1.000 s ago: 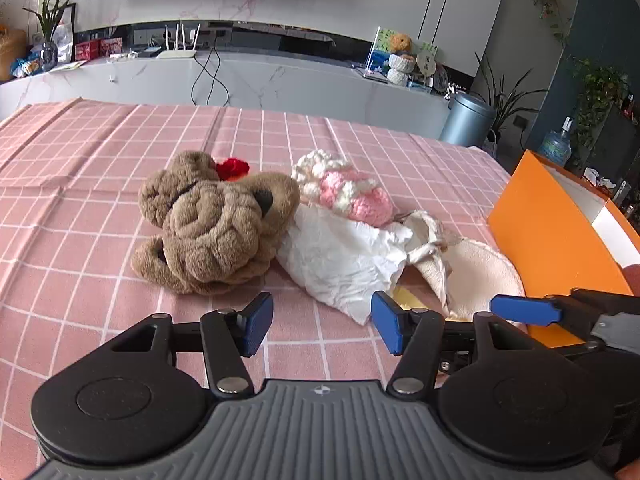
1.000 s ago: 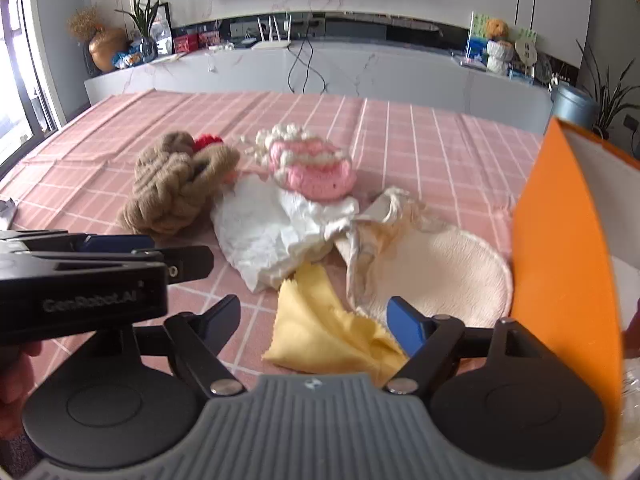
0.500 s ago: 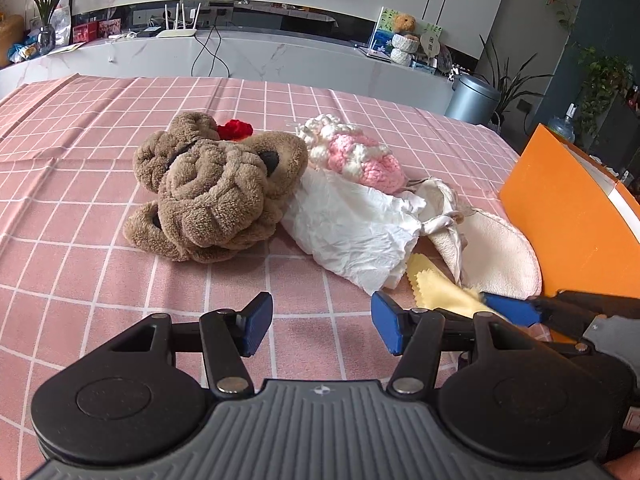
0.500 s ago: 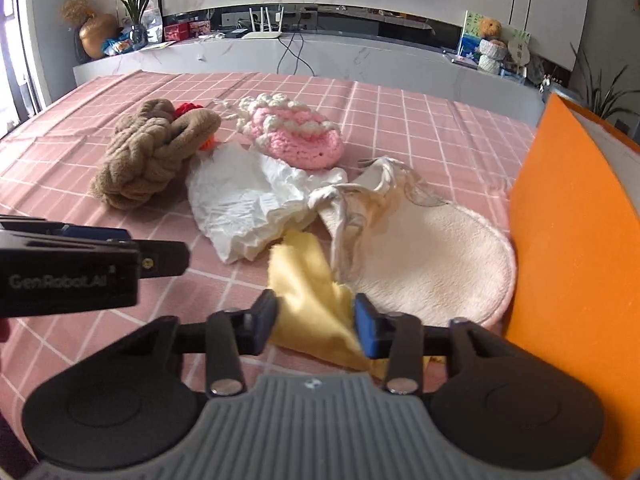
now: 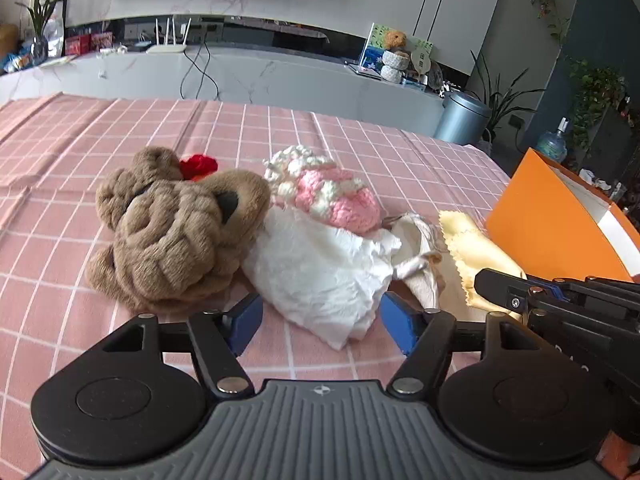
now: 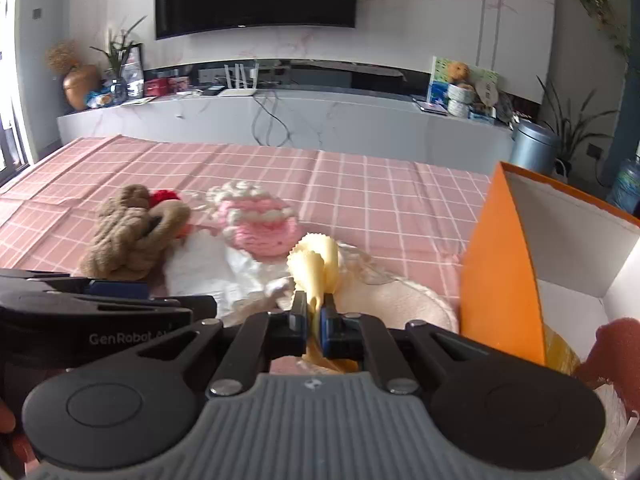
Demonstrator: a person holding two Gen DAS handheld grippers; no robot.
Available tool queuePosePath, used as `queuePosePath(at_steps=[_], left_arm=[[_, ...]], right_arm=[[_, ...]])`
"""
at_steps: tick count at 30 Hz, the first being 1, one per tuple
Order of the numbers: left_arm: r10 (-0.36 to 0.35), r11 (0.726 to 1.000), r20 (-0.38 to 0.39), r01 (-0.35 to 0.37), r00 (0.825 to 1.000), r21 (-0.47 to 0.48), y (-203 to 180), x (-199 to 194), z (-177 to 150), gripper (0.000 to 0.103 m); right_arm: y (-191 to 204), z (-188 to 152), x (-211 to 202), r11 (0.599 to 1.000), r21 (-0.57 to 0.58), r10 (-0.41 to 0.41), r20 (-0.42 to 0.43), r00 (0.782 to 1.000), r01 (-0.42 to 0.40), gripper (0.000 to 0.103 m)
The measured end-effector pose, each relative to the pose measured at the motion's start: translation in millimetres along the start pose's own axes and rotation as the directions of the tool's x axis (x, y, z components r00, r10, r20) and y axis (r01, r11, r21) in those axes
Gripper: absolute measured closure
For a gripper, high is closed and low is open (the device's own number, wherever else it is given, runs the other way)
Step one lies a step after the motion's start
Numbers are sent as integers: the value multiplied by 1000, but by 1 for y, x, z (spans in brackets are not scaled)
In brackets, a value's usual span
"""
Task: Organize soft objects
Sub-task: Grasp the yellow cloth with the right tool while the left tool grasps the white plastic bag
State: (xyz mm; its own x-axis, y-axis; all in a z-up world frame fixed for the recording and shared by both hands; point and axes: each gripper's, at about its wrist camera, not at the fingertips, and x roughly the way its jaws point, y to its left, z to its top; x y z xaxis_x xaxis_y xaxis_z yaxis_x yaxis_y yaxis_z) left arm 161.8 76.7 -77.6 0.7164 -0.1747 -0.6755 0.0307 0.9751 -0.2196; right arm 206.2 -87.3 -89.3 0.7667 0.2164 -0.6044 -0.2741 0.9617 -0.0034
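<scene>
Yellow cloth (image 6: 316,264) pinched upright in the clenched right gripper (image 6: 314,322), left gripper (image 5: 320,318) released beside it.

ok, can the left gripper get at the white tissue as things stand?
Probably yes. The left gripper is open, and the white tissue lies just ahead of its jaws, its near corner already between them. Nothing covers that near edge; the brown plush dog only touches the tissue's far left side.

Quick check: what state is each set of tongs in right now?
Left tongs: open, jaws just widened, holding nothing; crumpled white tissue lies ahead.
Right tongs: just closed on the thin yellow cloth.
</scene>
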Motion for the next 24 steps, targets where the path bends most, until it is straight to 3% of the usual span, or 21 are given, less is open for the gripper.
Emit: queuePosePath(at_steps=[3, 7, 10, 15, 20, 24], left_arm=[[29, 1000, 21, -29, 999, 11, -10, 10, 3, 17], [63, 997, 17, -62, 998, -52, -14, 27, 6, 14], [109, 994, 16, -109, 994, -18, -21, 38, 5, 12], [140, 990, 41, -141, 989, 28, -25, 44, -1, 30], [116, 992, 53, -119, 992, 42, -25, 41, -2, 70], [95, 994, 43, -97, 995, 54, -28, 35, -3, 73]], right_arm=[[-5, -3, 10, 1000, 26, -9, -21, 1000, 9, 100], [-2, -11, 18, 998, 59, -4, -52, 999, 7, 99], [-6, -16, 28, 996, 93, 7, -84, 996, 1, 99], [-8, -21, 35, 993, 114, 24, -108, 994, -12, 99], [-6, -22, 35, 994, 110, 29, -109, 994, -17, 99], [-5, -22, 25, 994, 103, 44, -99, 994, -33, 99]])
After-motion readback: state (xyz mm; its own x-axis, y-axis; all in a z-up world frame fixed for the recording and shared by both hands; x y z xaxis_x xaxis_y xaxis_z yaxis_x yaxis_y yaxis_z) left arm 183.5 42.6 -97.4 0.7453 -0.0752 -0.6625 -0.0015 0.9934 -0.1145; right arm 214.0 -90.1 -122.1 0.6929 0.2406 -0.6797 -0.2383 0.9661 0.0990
